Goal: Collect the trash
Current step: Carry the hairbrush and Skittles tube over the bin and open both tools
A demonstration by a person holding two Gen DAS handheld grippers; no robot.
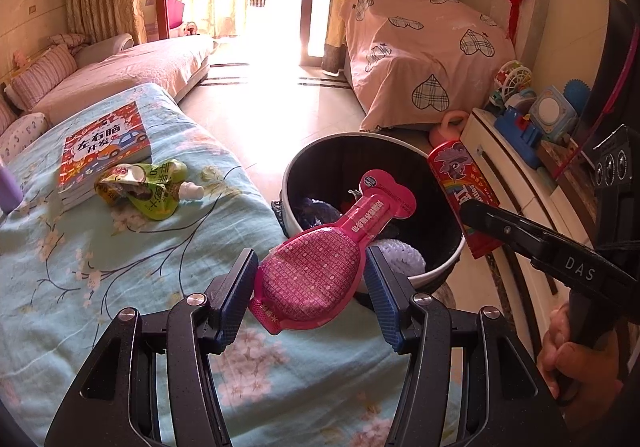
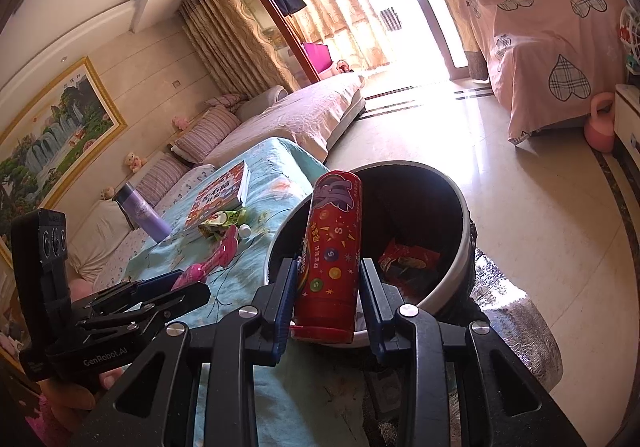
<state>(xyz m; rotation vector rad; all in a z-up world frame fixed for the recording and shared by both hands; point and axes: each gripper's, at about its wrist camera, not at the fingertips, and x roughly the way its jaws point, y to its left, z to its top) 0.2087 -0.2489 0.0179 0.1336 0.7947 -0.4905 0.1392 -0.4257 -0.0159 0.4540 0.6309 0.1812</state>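
Observation:
My left gripper (image 1: 310,279) is shut on a pink pouch (image 1: 320,275) and holds it at the near rim of the black trash bin (image 1: 456,259); the pouch's neck reaches over the bin. My right gripper (image 2: 326,299) is shut on a red candy tube (image 2: 330,259), upright over the bin's near rim (image 2: 448,287). The tube also shows in the left wrist view (image 1: 464,191), at the bin's right side. A crumpled green pouch (image 1: 148,187) with a white cap lies on the blue floral bedcover (image 1: 100,287). Wrappers lie inside the bin.
A children's book (image 1: 104,151) lies behind the green pouch. A purple bottle (image 2: 144,213) stands on the bed's far side. A white cabinet with toys (image 1: 520,119) is right of the bin. A pink sofa (image 1: 120,71) and covered furniture (image 1: 420,47) stand farther back.

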